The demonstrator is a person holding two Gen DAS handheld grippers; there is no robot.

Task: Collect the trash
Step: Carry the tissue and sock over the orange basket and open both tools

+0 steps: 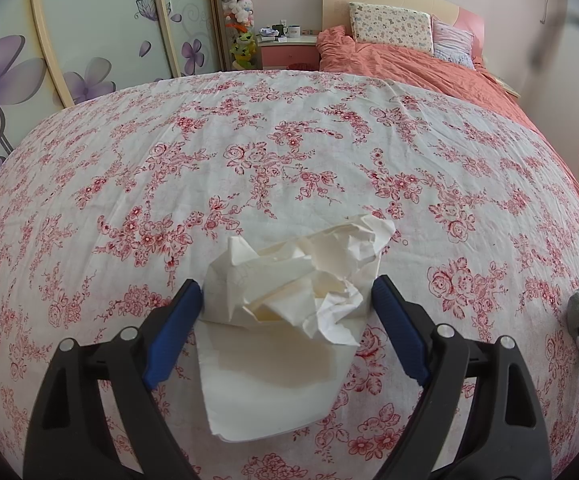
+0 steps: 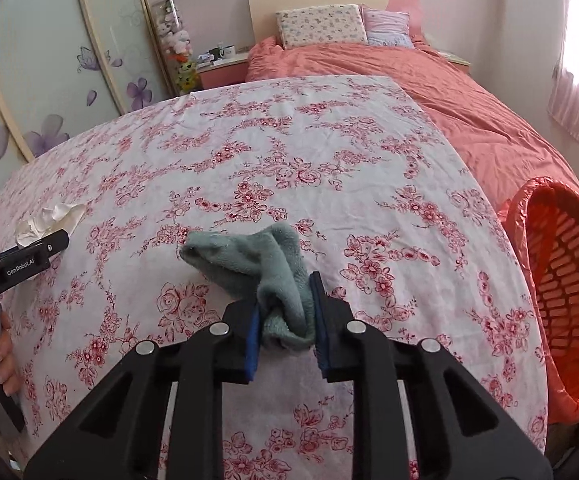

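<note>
**Two claws, two pieces of rubbish, one bin off to the right**

Left wrist view: the left gripper (image 1: 287, 294) stands spread wide, its blue pads on either side of the crumpled white tissue (image 1: 289, 296). The wad lies straight ahead between the fingertips, on the flowered tablecloth (image 1: 249, 152), with a flat tail of paper trailing back toward the camera under the claw. Its crumpled bulk runs roughly crosswise to the fingers, so the pads appear to touch or nearly touch its two ends; no squeeze shows yet. I judge a straight closing pinch is all this side needs.

Right wrist view: the right gripper (image 2: 285, 320) is pressed together on the grey-green cloth (image 2: 257, 260), which is bunched between the pads and stretches forward and to the left of the claw, its far end resting on the tablecloth. The orange basket (image 2: 561, 280), lined with an orange bag, sits well to the right of this claw, past the table edge. Of the two hands, the right is clearly the nearer to it. The tissue shows far off to the left, beside the other claw.
</note>
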